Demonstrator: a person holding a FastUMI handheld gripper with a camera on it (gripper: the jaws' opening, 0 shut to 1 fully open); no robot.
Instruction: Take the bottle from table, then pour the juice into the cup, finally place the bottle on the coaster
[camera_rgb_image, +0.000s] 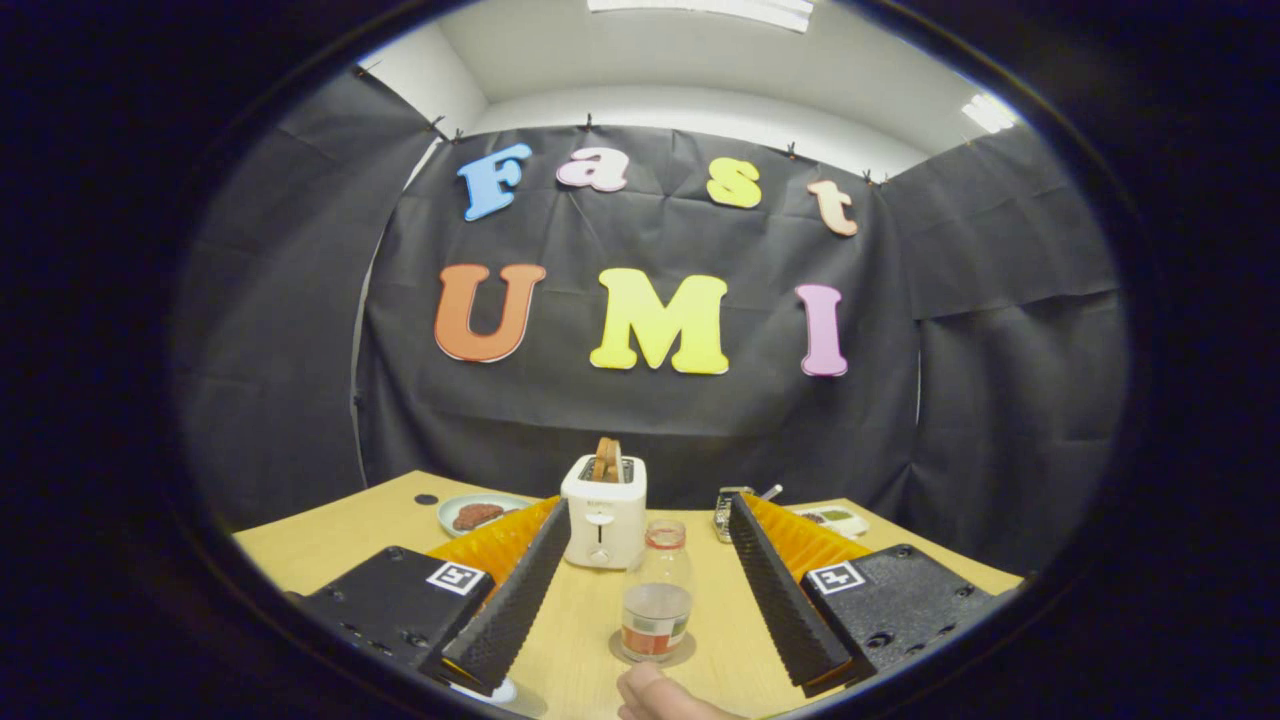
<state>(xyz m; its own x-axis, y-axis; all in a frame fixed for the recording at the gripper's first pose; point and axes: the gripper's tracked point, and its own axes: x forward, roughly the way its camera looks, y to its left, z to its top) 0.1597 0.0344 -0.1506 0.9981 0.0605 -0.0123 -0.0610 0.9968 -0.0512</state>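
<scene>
Gripper (640, 600): wide open, holding nothing.
Bottle (657, 595): upright on the coaster (652, 655), between the fingers, touching neither.
Toaster (604, 512): beyond the bottle, bread in its slot.
Plate (478, 511): tabletop's (350, 530) far left.
Fingertip (645, 690): near edge, before the coaster.

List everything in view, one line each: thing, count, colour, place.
bottle: one, clear with a red neck band and label, between the fingers, upright on the coaster
coaster: one, grey, under the bottle
toaster: one, white, beyond the bottle, brown toast in its slot
plate: one, pale green, beside the toaster, holding brown food
tray: one, white, at the table's far side
table: one, light wood
hand: one, by the coaster
gripper: one, open, fingers either side of the bottle, not touching
</scene>
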